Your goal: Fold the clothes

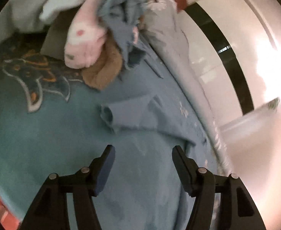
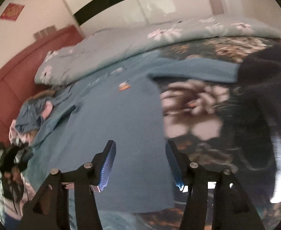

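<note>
Blue cloth, a shirt (image 2: 109, 115), lies spread flat on the bed, a small orange badge (image 2: 124, 85) on it. In the left wrist view its sleeve (image 1: 125, 113) lies across the fabric with the cuff open toward the camera. Both grippers hang over it with nothing between their fingers: the left gripper (image 1: 143, 151) is spread wide above the shirt's body, and the right gripper (image 2: 140, 149) is spread too, over the shirt's edge (its right finger sits over the dark flowered blanket (image 2: 190, 99)). Beyond the sleeve a heap of clothes (image 1: 109, 38) is piled up, pink, brown and blue pieces tangled together. Past the shirt a pale flowered quilt (image 2: 106, 46) is bunched along the bed's far side, beside a white wall (image 2: 159, 5).
</note>
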### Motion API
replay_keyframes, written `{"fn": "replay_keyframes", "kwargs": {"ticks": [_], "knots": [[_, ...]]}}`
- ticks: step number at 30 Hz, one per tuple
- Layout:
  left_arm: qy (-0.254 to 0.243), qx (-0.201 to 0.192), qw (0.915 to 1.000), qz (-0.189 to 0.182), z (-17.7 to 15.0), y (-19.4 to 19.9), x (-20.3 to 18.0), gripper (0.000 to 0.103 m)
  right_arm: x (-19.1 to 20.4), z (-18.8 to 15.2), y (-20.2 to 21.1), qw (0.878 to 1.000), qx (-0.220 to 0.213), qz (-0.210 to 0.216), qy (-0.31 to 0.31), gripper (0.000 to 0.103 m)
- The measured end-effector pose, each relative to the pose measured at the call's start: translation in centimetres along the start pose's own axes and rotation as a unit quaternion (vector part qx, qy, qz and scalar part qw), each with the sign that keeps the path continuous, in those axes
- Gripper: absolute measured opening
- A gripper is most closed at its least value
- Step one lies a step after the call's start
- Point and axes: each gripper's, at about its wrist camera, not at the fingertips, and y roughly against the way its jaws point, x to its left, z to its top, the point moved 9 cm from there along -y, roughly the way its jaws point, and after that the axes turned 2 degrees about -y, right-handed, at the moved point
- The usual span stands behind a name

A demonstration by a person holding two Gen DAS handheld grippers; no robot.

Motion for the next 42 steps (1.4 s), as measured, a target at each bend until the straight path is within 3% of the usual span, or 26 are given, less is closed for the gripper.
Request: {"fn": "replay_keyframes", "kwargs": {"ticks": [3, 4, 10, 11, 15, 19, 25, 29, 33, 38, 42], "knots": [[0.019, -0.007, 0.9996, -0.018, 1.5, -0.8, 0.5, 0.062, 2.0, -0.8, -2.3, 0.999, 0.033, 0.015, 0.013, 0.055], [0.023, -0.006, 0.9996, -0.016, 1.8, -1.0, 0.7, 0.051, 2.6, -1.0, -2.9, 0.999, 0.042, 0.022, 0.017, 0.055], [0.053, 0.001, 0.9986, 0.006, 2.2, -2.4, 2.6, 0.018, 5.4, -1.5, -5.4, 0.996, 0.065, 0.032, 0.058, 0.055], [0.059, -0.003, 0.9982, 0.011, 2.3, -2.4, 3.0, 0.007, 5.7, -1.6, -5.7, 0.995, 0.068, 0.034, 0.062, 0.055], [0.067, -0.034, 0.9971, 0.012, 2.7, -1.7, 3.1, 0.003, 6.2, -2.1, -6.6, 0.994, 0.078, 0.040, 0.067, 0.055], [0.010, -0.055, 0.9981, 0.027, 4.3, -0.8, -0.2, 0.003, 6.0, -2.1, -7.1, 0.994, 0.081, 0.041, 0.064, 0.055], [-0.094, -0.078, 0.9925, 0.009, 8.3, -0.9, -10.1, 0.002, 5.5, -1.9, -7.4, 0.994, 0.079, 0.058, 0.045, 0.055], [-0.172, -0.015, 0.9846, -0.027, 4.6, -7.0, -18.6, 0.002, 5.4, -1.6, -7.4, 0.994, 0.076, 0.065, 0.041, 0.055], [-0.249, 0.051, 0.9653, -0.062, 0.7, -13.1, -26.8, 0.002, 4.3, -1.2, -6.9, 0.995, 0.069, 0.061, 0.029, 0.055], [-0.254, 0.186, 0.9474, -0.055, -9.8, -22.0, -26.2, 0.002, 1.0, -1.0, -5.0, 0.998, 0.052, 0.038, 0.001, 0.055], [-0.231, 0.267, 0.9348, -0.036, -15.7, -23.3, -22.6, 0.005, -1.1, -0.8, -4.1, 0.998, 0.047, 0.038, -0.018, 0.055]]}}
